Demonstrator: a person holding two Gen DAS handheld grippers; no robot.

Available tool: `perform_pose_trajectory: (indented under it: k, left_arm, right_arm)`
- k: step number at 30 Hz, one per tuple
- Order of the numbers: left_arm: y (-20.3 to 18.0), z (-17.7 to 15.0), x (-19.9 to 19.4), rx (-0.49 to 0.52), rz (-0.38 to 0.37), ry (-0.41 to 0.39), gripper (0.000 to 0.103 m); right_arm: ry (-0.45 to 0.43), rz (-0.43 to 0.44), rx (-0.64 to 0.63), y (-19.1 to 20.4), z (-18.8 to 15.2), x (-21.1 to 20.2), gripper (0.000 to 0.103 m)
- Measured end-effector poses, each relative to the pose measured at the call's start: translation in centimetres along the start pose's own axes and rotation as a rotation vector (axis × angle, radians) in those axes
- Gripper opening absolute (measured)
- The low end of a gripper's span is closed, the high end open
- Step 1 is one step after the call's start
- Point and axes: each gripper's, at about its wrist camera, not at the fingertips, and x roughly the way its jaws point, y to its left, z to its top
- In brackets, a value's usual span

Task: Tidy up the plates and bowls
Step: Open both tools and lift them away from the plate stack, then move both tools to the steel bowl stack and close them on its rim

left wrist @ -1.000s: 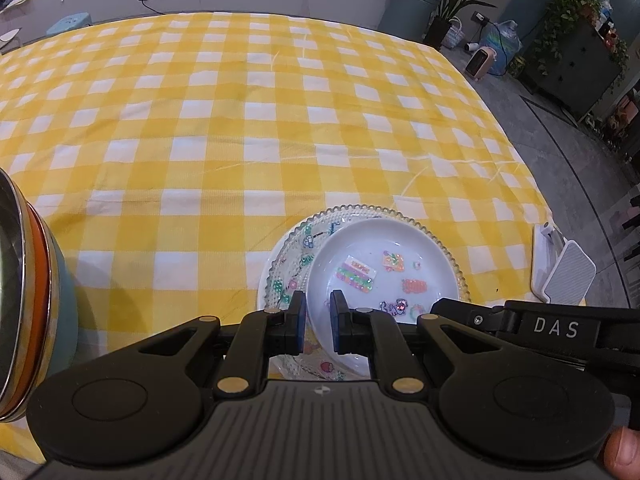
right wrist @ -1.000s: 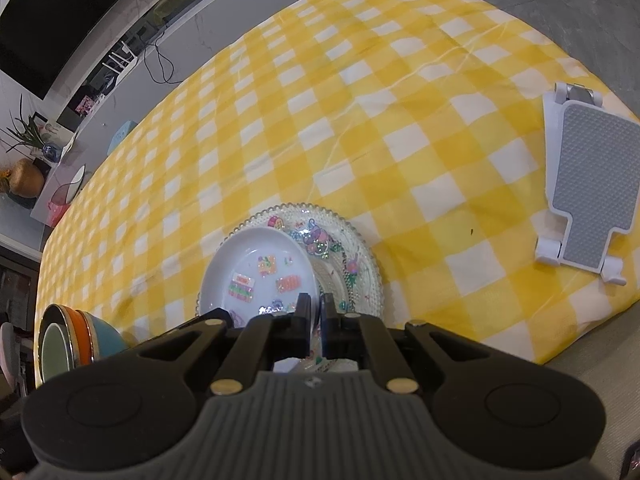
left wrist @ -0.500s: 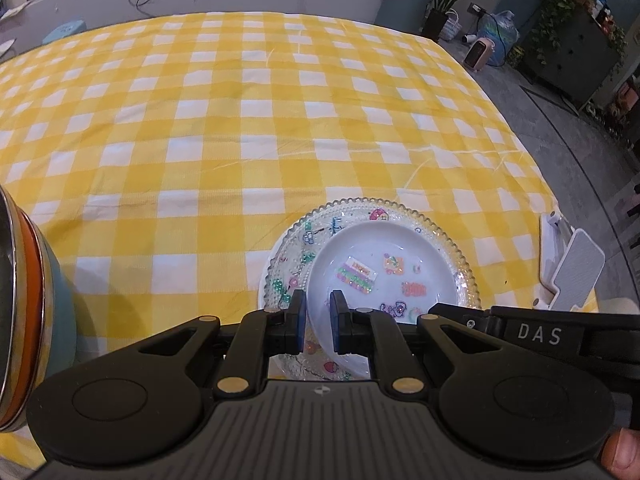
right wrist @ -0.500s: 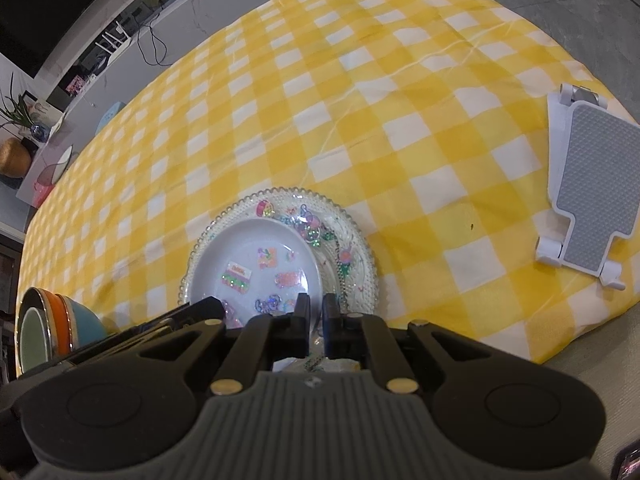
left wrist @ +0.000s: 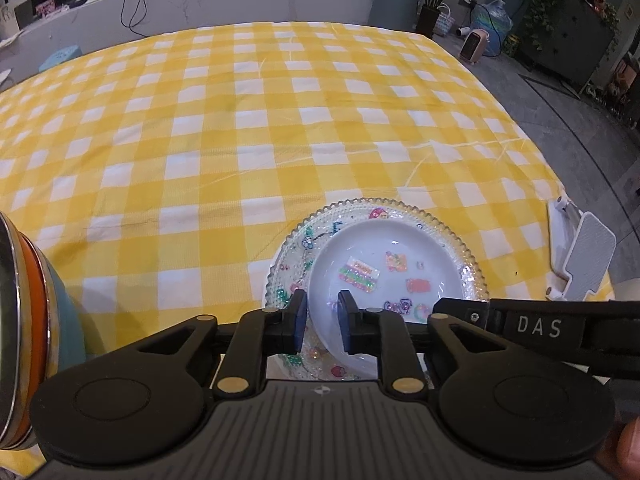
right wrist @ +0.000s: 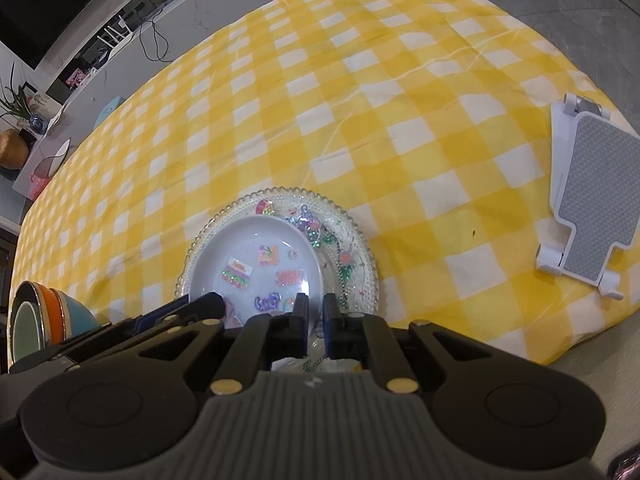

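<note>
A white plate (left wrist: 384, 264) with colourful stickers lies inside a larger clear beaded glass plate (left wrist: 304, 240) on the yellow checked cloth. My left gripper (left wrist: 323, 320) straddles the white plate's near left rim. Its jaws are opening, and both pads stand clear of the rim between them. In the right wrist view my right gripper (right wrist: 316, 314) is shut on the near right rim of the white plate (right wrist: 256, 256), over the glass plate (right wrist: 352, 248). The right gripper's body, marked DAS, crosses the left wrist view at the lower right.
A stack of bowls (left wrist: 24, 340), steel, orange and teal, stands at the near left (right wrist: 40, 320). A white and grey folding stand (right wrist: 592, 200) lies at the table's right edge (left wrist: 580, 260). Beyond the cloth's right edge is grey floor with plants and a cabinet.
My left gripper's jaws have parted from the white plate's rim. The right gripper stays shut on the rim. Both plates sit slightly nearer the middle of the views.
</note>
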Motion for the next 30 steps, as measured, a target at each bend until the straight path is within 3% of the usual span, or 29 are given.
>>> perform_pose_trajectory:
  k: [4,23,30]
  left_arm:
    - [0.7,0.2,-0.5,-0.044,-0.034,-0.014,0.047]
    - [1.2,0.4,-2.8,-0.059,-0.029,-0.042,0.048]
    - [2.4,1.1,-7.8,-0.035,-0.067,-0.117,0.05]
  right_arm:
    - [-0.011,0.006,0.003,0.0,0.1,-0.2,0.016]
    - [-0.083,-0.003,0.003,-0.1,0.1,-1.7,0.036]
    - [-0.152,0.052,0.023,0.0,0.5,-3.2,0.038]
